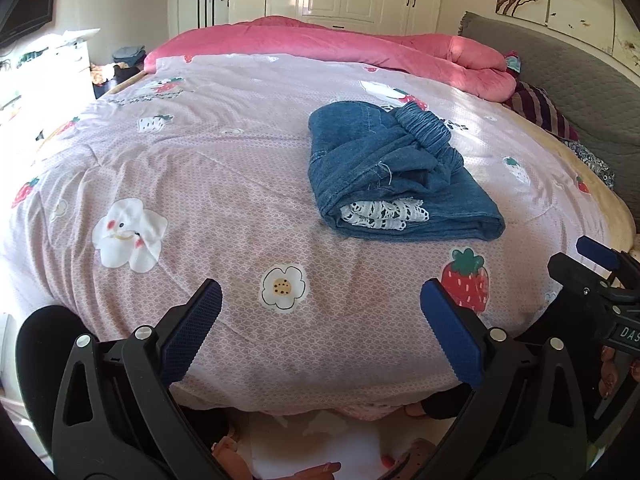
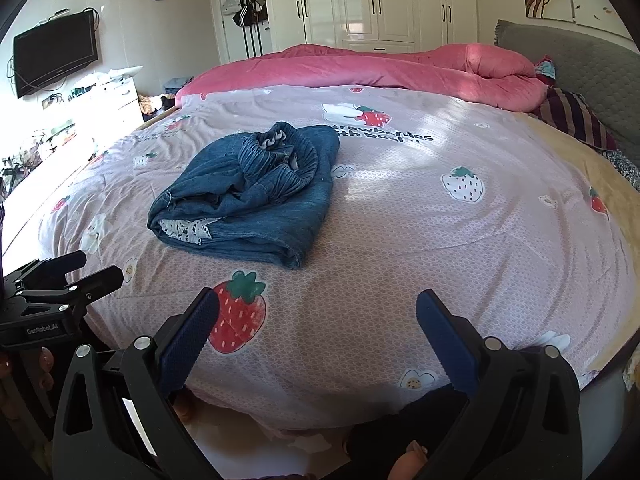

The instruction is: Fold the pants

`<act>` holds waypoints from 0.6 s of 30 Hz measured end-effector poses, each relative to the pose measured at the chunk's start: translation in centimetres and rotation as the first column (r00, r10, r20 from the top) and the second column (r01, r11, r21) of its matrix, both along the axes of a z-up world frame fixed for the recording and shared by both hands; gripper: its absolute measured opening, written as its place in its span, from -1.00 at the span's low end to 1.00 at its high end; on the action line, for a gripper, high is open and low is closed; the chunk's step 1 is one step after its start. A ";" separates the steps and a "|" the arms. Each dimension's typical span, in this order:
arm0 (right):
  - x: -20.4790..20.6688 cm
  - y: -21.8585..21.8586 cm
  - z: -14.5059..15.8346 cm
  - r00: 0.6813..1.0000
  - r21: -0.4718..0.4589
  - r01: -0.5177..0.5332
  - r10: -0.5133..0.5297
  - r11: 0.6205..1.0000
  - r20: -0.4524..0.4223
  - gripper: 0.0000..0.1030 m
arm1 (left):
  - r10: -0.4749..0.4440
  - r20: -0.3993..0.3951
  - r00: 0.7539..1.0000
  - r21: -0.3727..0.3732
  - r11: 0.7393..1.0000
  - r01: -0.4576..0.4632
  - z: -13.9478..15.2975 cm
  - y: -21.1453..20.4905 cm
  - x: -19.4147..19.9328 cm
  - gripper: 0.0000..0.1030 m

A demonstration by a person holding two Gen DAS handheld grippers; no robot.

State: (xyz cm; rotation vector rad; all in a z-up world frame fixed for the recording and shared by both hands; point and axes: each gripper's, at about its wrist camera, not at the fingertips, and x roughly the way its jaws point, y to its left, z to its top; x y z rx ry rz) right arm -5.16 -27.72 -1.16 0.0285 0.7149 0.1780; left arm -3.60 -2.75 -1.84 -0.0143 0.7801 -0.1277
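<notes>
A bed [image 1: 248,184] with a strawberry-print cover is being lit by sunlight in a bedroom with white wardrobes [image 2: 376,0]. A pink blanket [image 1: 360,46] is lying at its far side. The jeans [image 1: 396,176] are resting folded on the cover. The left gripper [image 1: 320,328] and right gripper [image 2: 316,332] are being held near the bed edge, jaws apart, nothing between them.

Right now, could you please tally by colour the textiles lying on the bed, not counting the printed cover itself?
Blue: 1, the folded denim pants with white lace trim.
Pink: 1, the quilt bunched along the far side.
Dark striped: 1, the cushion by the grey headboard.
Total: 3.
</notes>
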 end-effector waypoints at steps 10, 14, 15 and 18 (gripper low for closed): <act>0.0 0.0 0.0 1.000 -0.006 0.003 -0.003 1.000 -0.002 0.91 | 0.005 0.004 1.000 0.008 1.000 -0.005 0.0 0.1 0.0 0.81; 0.0 0.0 0.0 1.000 -0.005 0.004 -0.004 1.000 -0.003 0.91 | 0.010 0.005 1.000 0.023 1.000 -0.010 0.1 0.0 0.1 0.81; 0.0 0.0 0.0 1.000 -0.006 0.004 -0.004 1.000 -0.002 0.91 | 0.012 0.005 1.000 0.025 1.000 -0.012 0.1 0.1 0.1 0.81; 0.1 0.0 -0.1 1.000 -0.006 0.005 -0.005 1.000 -0.002 0.91 | 0.013 0.005 1.000 0.026 1.000 -0.013 0.1 0.1 0.1 0.81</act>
